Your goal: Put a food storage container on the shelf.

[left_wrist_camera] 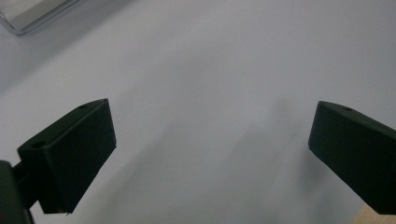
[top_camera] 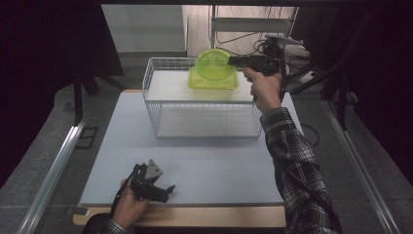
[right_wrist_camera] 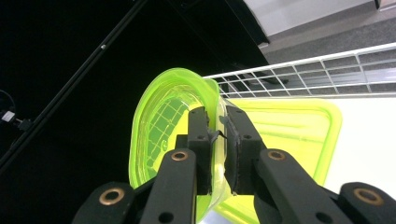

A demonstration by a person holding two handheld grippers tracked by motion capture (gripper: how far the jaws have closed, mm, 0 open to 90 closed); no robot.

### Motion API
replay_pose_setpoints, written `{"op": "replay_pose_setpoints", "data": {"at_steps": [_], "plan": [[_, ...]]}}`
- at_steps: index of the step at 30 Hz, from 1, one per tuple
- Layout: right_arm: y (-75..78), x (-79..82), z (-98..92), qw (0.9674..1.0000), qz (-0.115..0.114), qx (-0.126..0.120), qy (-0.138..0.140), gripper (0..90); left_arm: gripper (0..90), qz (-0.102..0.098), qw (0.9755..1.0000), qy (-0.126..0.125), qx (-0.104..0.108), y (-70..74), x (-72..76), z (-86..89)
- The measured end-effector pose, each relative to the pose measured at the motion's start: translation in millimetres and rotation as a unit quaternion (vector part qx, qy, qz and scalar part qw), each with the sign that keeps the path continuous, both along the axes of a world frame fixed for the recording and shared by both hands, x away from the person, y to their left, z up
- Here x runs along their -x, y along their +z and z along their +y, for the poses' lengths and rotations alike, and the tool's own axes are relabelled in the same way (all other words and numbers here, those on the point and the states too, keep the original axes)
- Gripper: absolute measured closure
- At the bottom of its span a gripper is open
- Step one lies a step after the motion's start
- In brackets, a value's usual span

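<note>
1. The green bowl [top_camera: 213, 62] stands on its edge above the top shelf of the wire basket [top_camera: 160, 100], at the far side of the table [top_camera: 204, 165]. In the high view its round face is turned toward the camera, so its opening or base (I cannot tell which) points level rather than up.
2. The right gripper [top_camera: 233, 61] comes in level from the right and pinches the bowl's rim; in the right gripper view [right_wrist_camera: 218, 140] the two jaws press on the thin green wall from both sides.
3. Just under the bowl a flat green tray [top_camera: 213, 81] lies on the white shelf, its long side running across the basket. Whether bowl and tray touch is hard to make out.
4. The bowl's lower edge is hidden behind the jaws in the right gripper view, and the tray is cut off at the bottom there.
5. The left gripper [top_camera: 165, 190] rests at the near left of the table, well apart from the basket. In its own view [left_wrist_camera: 210, 154] the jaws stand spread wide over bare tabletop, with nothing between them.
</note>
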State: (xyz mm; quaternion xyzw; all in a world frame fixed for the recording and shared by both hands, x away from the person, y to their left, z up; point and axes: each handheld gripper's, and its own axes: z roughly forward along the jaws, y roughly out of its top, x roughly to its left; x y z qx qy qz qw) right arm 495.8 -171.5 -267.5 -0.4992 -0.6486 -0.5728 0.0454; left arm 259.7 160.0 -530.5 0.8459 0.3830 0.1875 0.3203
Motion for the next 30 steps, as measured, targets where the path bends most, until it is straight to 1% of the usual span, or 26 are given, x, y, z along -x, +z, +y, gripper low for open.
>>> {"op": "replay_pose_setpoints", "data": {"at_steps": [2, 4, 6, 7, 9, 10, 15, 16, 20, 25, 30], "plan": [[-0.8, -1.1, 2.4, 0.9999, 0.000, 0.011, -0.007, 81.1, 0.6, 0.000, 1.0000, 0.000, 0.000, 0.2, 0.1, 0.2], [-1.2, -1.9, 3.0, 0.9999, 0.002, 0.010, -0.012, 80.9, 0.7, 0.000, 1.0000, 0.000, 0.001, 0.3, 0.1, 0.3], [-1.0, -1.8, 3.5, 0.9998, -0.002, 0.014, -0.016, 80.4, 0.6, 0.000, 1.0000, 0.000, 0.000, 0.1, 0.1, 0.1], [-0.4, -1.5, 4.2, 0.9996, -0.002, 0.019, -0.020, 80.0, 0.7, 0.000, 1.0000, -0.001, 0.000, 0.0, 0.2, -0.1], [0.6, -0.6, 5.8, 0.9989, -0.009, 0.035, -0.030, 79.4, 0.7, 0.000, 1.0000, -0.001, -0.001, 0.0, 0.3, -0.4], [0.9, -0.4, 6.4, 0.9987, -0.010, 0.039, -0.032, 79.1, 0.7, 0.000, 1.0000, -0.001, 0.000, -0.1, 0.3, -0.5], [1.1, -1.1, 8.4, 0.9975, -0.011, 0.050, -0.048, 76.9, 0.7, 0.001, 1.0000, -0.001, -0.002, -0.3, 0.3, -0.7], [0.8, -1.5, 9.0, 0.9970, -0.011, 0.055, -0.052, 74.9, 0.7, 0.001, 1.0000, -0.001, -0.002, -0.3, 0.3, -0.7], [-0.3, -2.9, 8.9, 0.9964, -0.012, 0.061, -0.056, 73.5, 0.7, 0.001, 1.0000, -0.001, -0.002, -0.7, 0.4, -1.2], [-1.9, -5.7, 6.6, 0.9965, -0.010, 0.060, -0.057, 66.7, 0.7, 0.002, 1.0000, -0.003, -0.005, -0.6, 0.4, -1.2], [0.5, -5.0, 5.5, 0.9968, -0.020, 0.061, -0.049, 55.8, 0.6, 0.002, 1.0000, -0.003, -0.007, -1.0, 0.4, -1.9]]}}
